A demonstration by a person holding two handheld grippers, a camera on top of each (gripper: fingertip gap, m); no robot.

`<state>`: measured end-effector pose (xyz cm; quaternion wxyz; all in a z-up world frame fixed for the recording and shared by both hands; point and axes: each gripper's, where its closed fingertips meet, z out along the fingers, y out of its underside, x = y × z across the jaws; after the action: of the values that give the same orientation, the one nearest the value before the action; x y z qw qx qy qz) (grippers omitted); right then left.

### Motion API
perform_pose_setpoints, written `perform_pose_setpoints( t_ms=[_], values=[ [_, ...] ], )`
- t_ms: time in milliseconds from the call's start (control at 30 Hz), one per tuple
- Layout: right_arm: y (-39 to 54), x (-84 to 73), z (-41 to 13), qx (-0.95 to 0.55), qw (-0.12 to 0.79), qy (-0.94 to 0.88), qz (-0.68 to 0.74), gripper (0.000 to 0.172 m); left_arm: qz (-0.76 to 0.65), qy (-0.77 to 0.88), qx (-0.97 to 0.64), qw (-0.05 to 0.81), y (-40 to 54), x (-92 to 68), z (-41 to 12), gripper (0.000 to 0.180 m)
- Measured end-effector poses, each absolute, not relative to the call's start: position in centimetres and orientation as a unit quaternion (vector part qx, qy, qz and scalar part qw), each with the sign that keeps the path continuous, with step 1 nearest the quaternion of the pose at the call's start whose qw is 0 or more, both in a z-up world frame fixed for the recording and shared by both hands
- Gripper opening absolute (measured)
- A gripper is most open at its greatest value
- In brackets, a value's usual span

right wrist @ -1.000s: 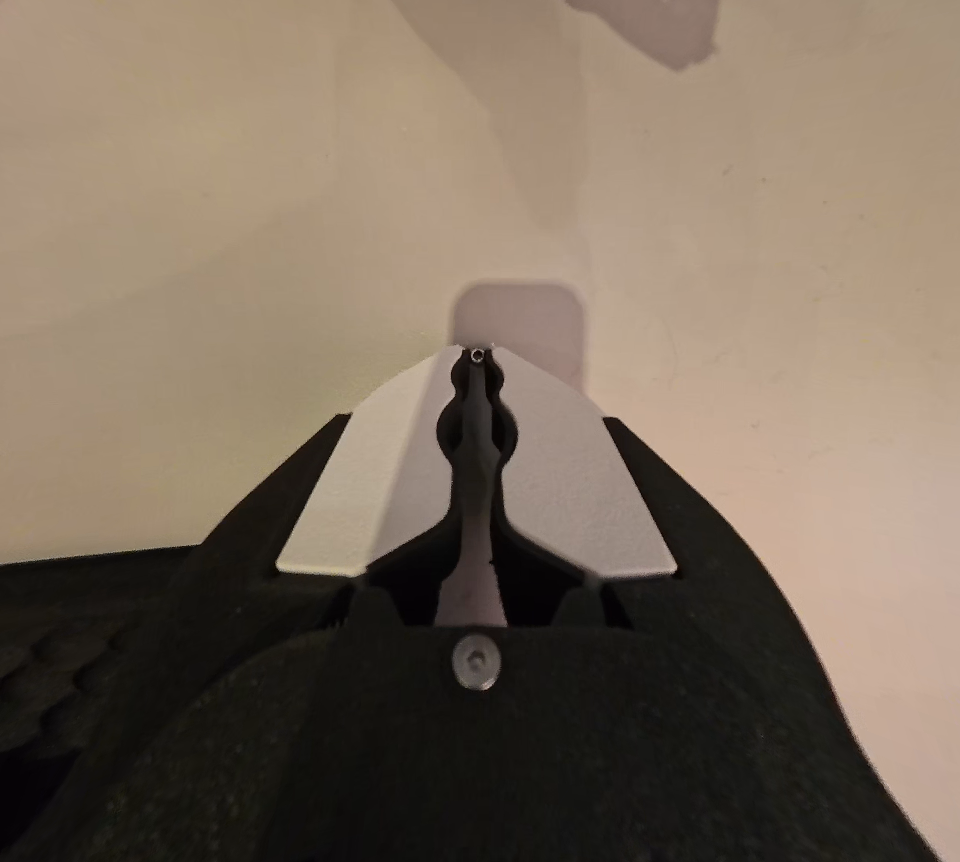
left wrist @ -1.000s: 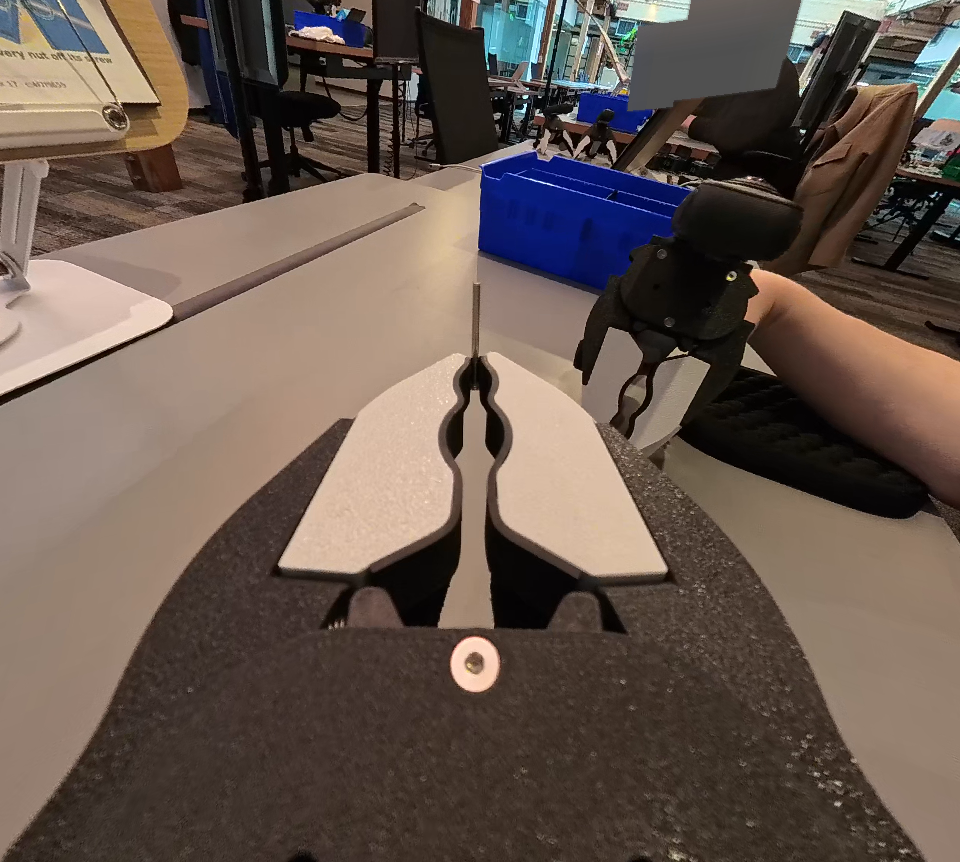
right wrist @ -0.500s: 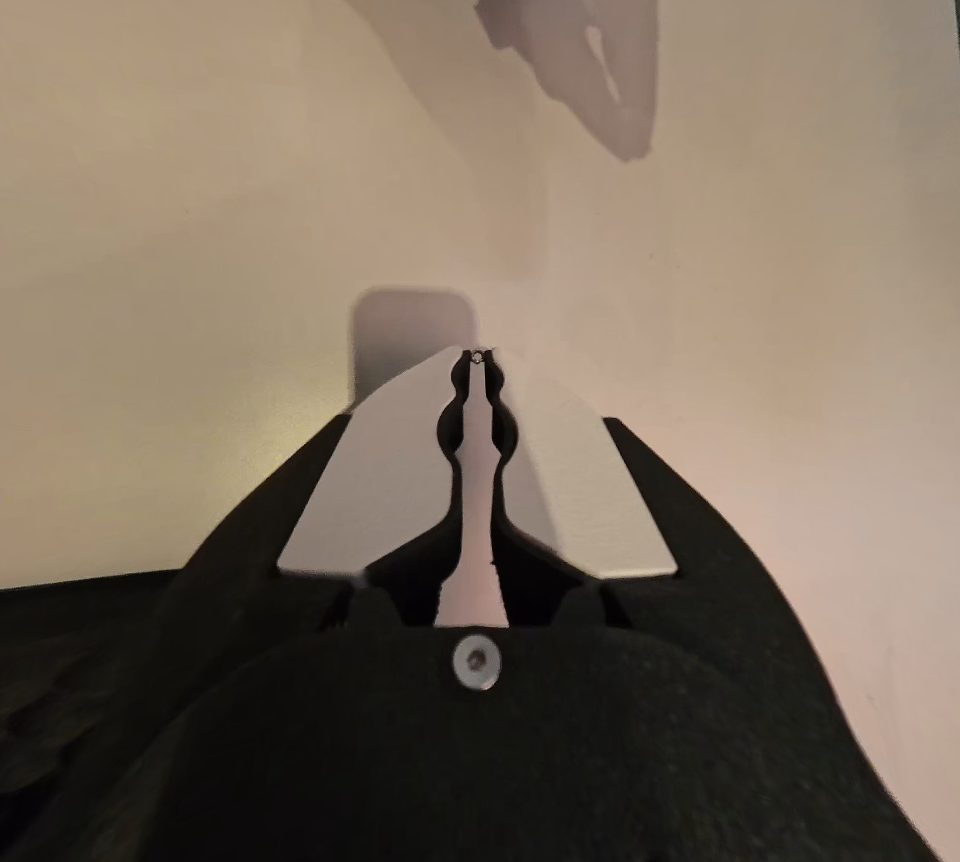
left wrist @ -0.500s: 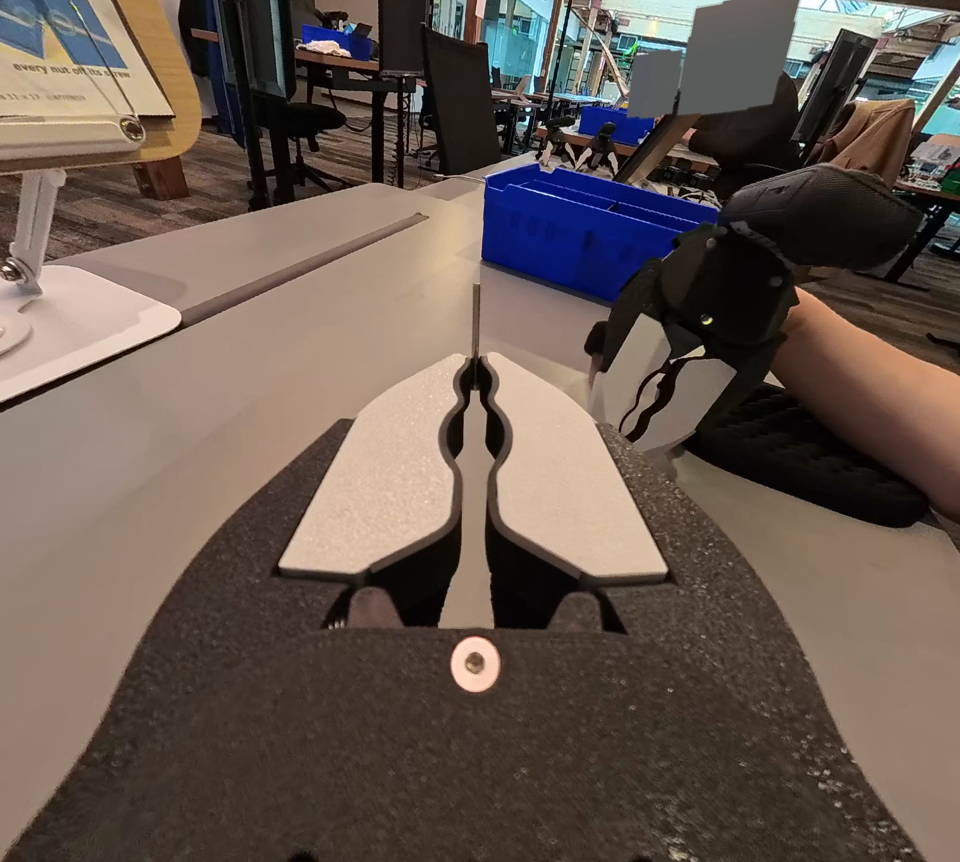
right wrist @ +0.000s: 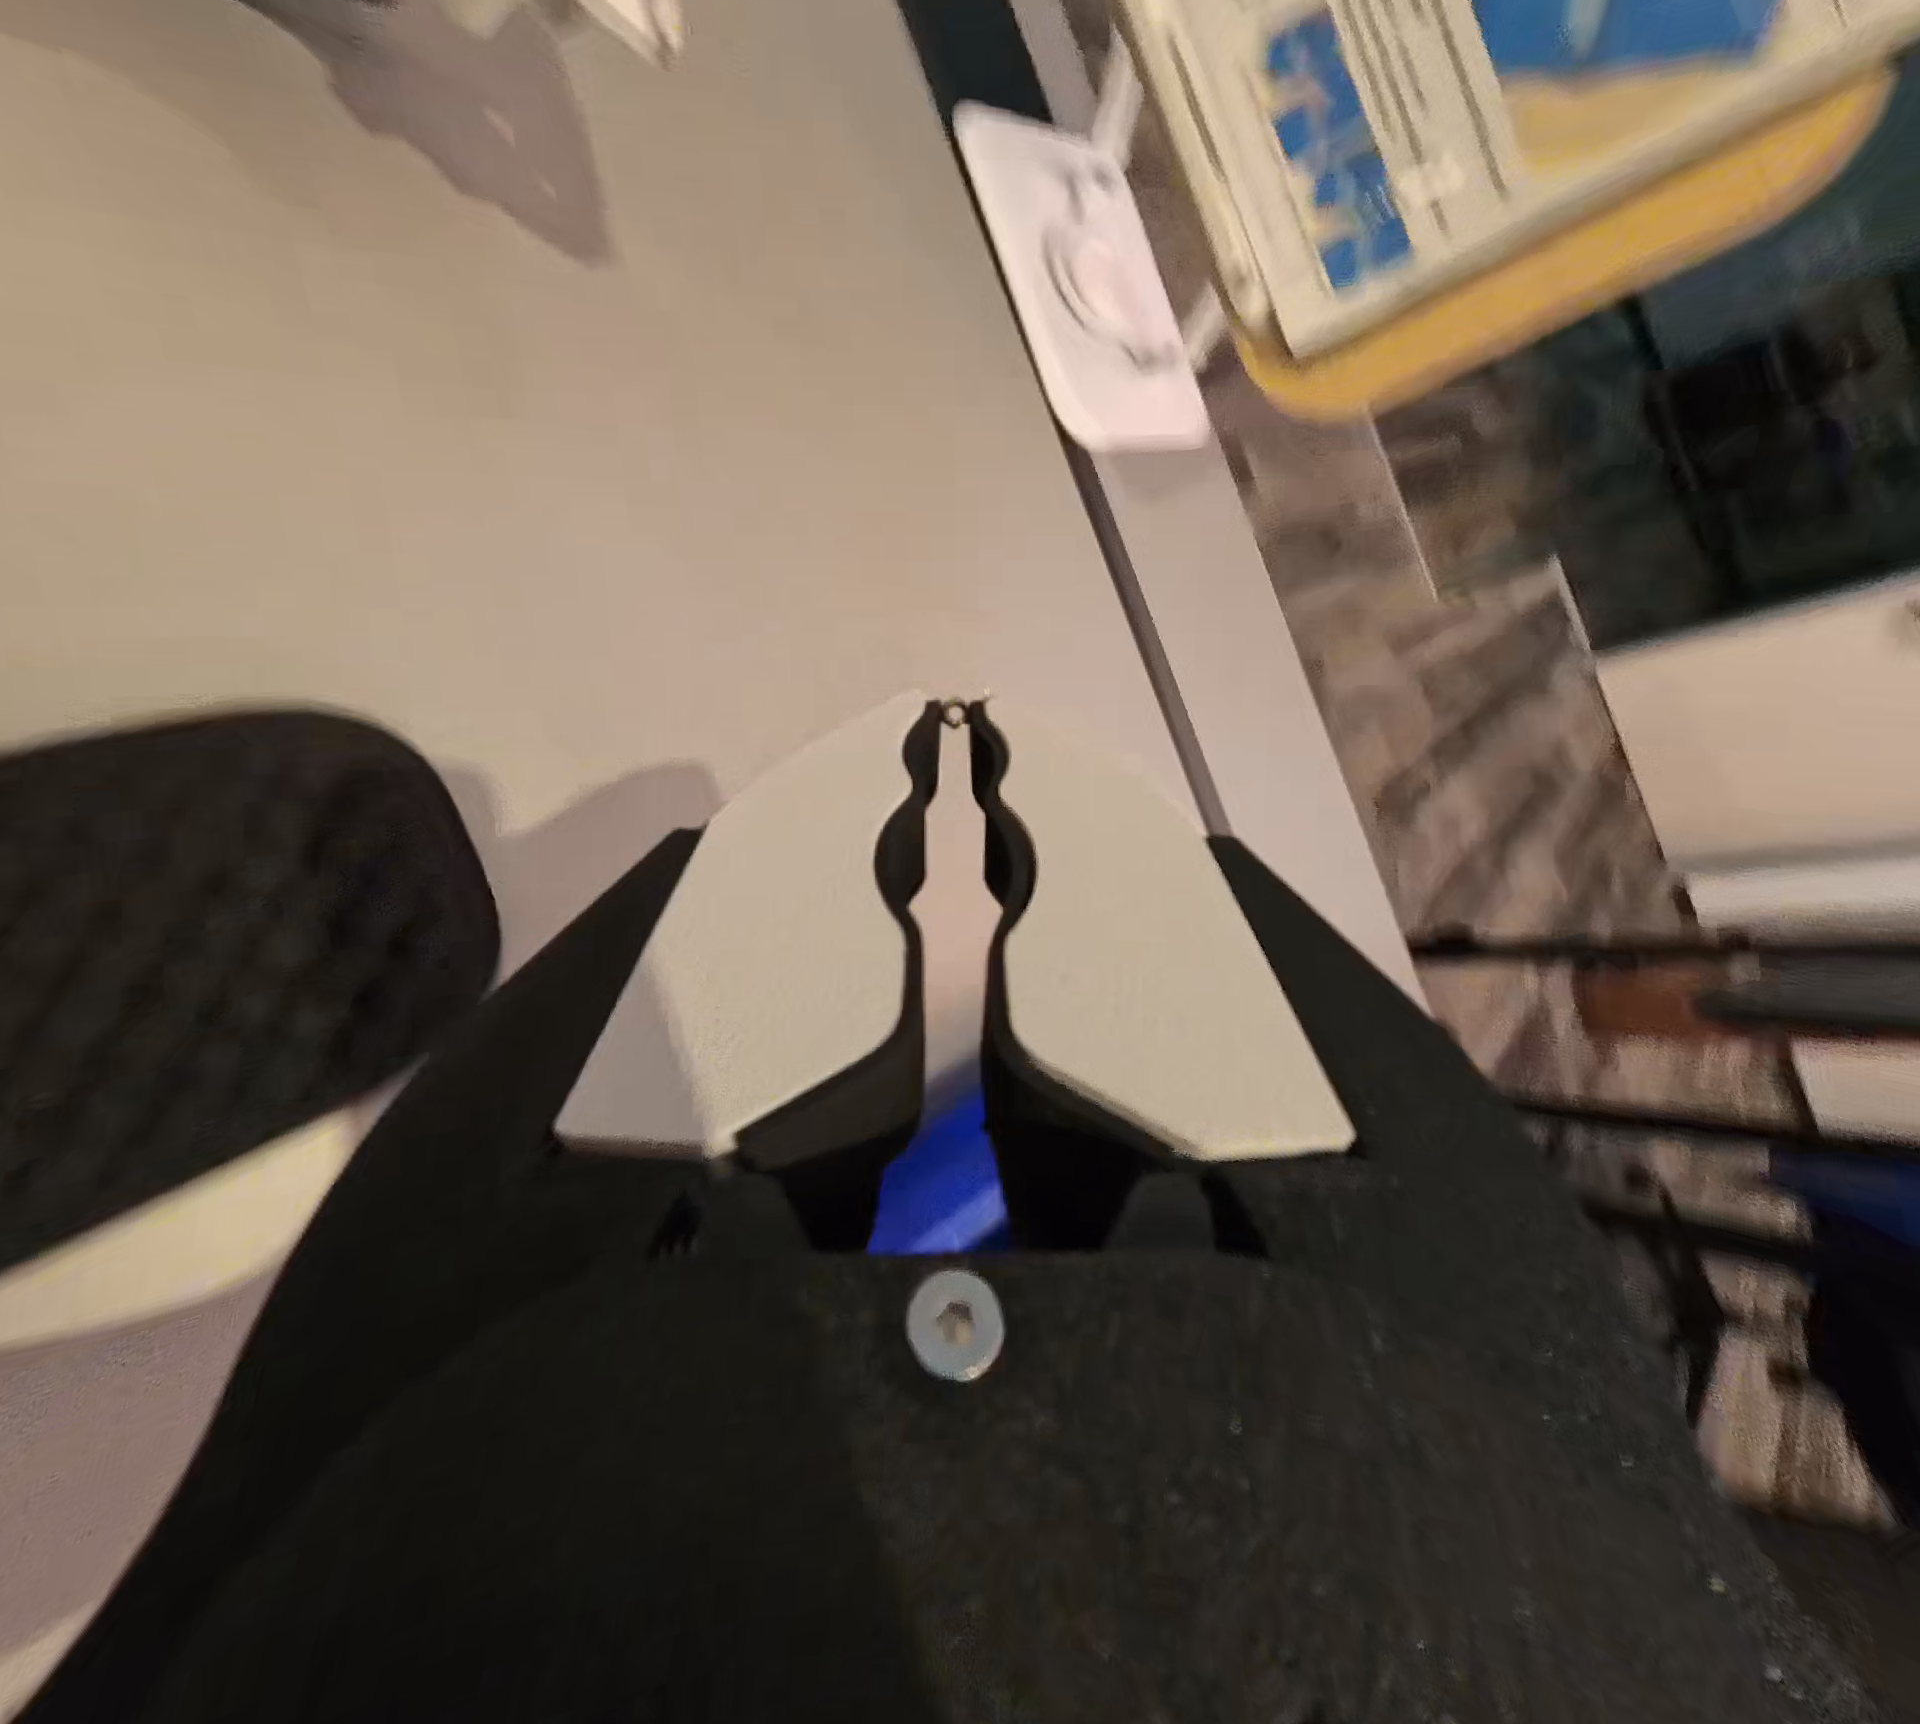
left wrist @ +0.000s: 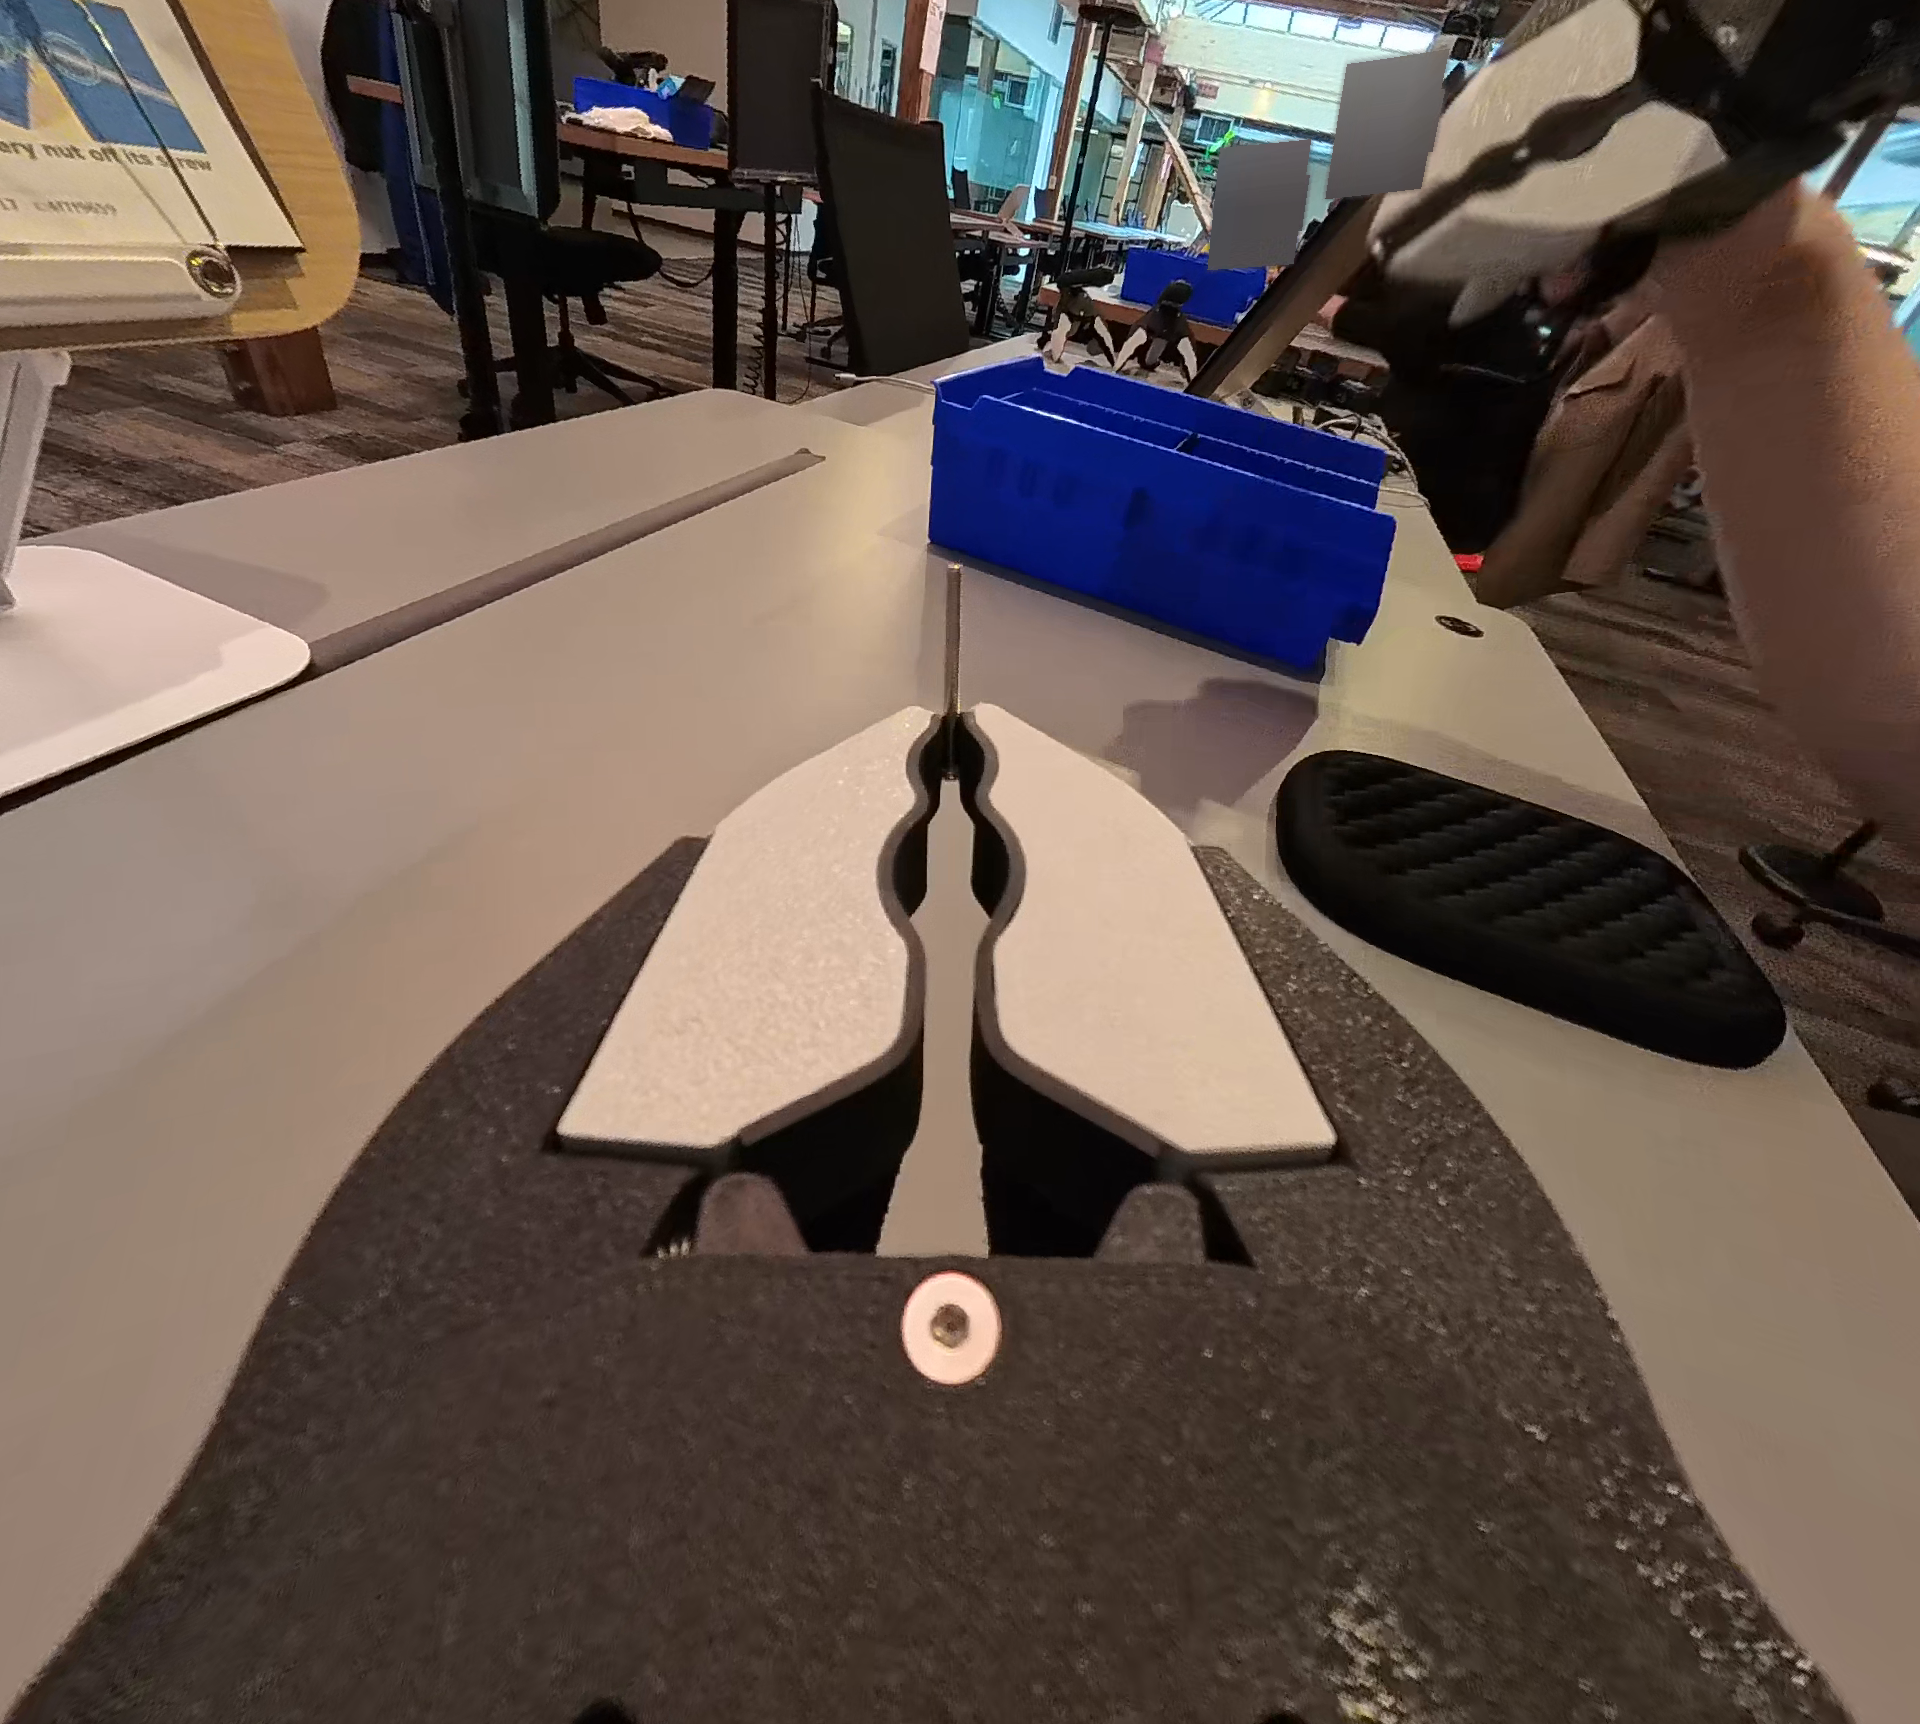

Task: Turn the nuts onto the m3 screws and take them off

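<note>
Left gripper (left wrist: 951,718) fingers clamp a thin screw (left wrist: 952,635) above bare table (left wrist: 520,739); right gripper (right wrist: 954,710) fingers pinch a tiny nut (right wrist: 952,712).

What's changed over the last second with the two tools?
The right tool rose from the table beside the black pad to high on the right, still pinching a tiny metal ring. The left tool stayed put, still holding its thin metal pin upright.
</note>
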<state>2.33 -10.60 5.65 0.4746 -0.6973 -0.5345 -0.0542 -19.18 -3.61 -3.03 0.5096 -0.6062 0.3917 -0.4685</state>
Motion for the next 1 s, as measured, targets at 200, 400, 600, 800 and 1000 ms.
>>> perform_pose_setpoints(
  t_ms=[200, 400, 600, 800, 1000],
  values=[
    [-11.6, 19.8, -0.1, -0.868, 0.351, -0.349, -0.023, 0.005, -0.466, 0.389, -0.608, 0.511, -3.4, -19.1, -3.1, 0.002],
    [-11.6, 25.5, -10.4, -0.936, 0.206, -0.286, -0.003, 0.005, -0.465, 0.378, -0.610, 0.519, -3.0, -19.6, -2.9, 0.002],
    [-11.1, 25.5, -14.3, -0.940, 0.160, -0.300, 0.004, 0.005, -0.468, 0.368, -0.616, 0.517, -2.6, -19.9, -3.1, 0.002],
    [-10.8, 25.3, -15.1, -0.937, 0.165, -0.306, 0.018, 0.005, -0.463, 0.378, -0.615, 0.513, -2.8, -19.6, -3.3, 0.002],
    [-11.0, 25.6, -15.4, -0.939, 0.163, -0.303, 0.016, 0.006, -0.463, 0.382, -0.613, 0.514, -2.9, -19.5, -3.1, 0.002]
  ],
)
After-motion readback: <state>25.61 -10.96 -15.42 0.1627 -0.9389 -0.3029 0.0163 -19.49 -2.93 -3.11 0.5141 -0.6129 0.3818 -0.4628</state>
